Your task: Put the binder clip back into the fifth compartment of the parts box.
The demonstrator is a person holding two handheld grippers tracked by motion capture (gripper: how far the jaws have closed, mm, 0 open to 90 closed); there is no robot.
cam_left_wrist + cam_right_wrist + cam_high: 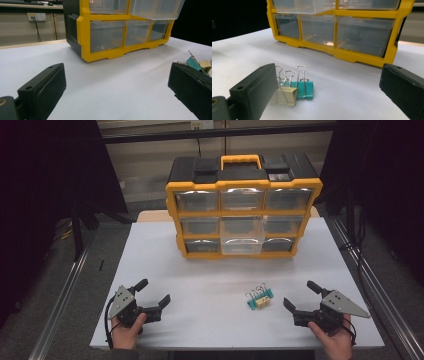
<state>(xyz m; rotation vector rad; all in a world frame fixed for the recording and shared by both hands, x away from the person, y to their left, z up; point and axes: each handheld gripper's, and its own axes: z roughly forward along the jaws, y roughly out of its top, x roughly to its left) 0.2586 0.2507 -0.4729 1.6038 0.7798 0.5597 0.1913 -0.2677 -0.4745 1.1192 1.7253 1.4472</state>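
While both jaws stand wide and empty, left hand-held gripper (154,293) and right hand-held gripper (299,294) flank the binder clips (259,298) near the worktop's (200,270) front edge, the organizer's (243,205) middle drawer (242,236) pulled out, presumably to receive them.

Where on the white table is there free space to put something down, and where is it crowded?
Free: the wide strip of white table between the drawer organizer and the left gripper, and the patch between that gripper and the binder clips. Crowded: the back, where the organizer's pulled-out middle drawer juts forward, and the narrow gap between clips and right gripper.
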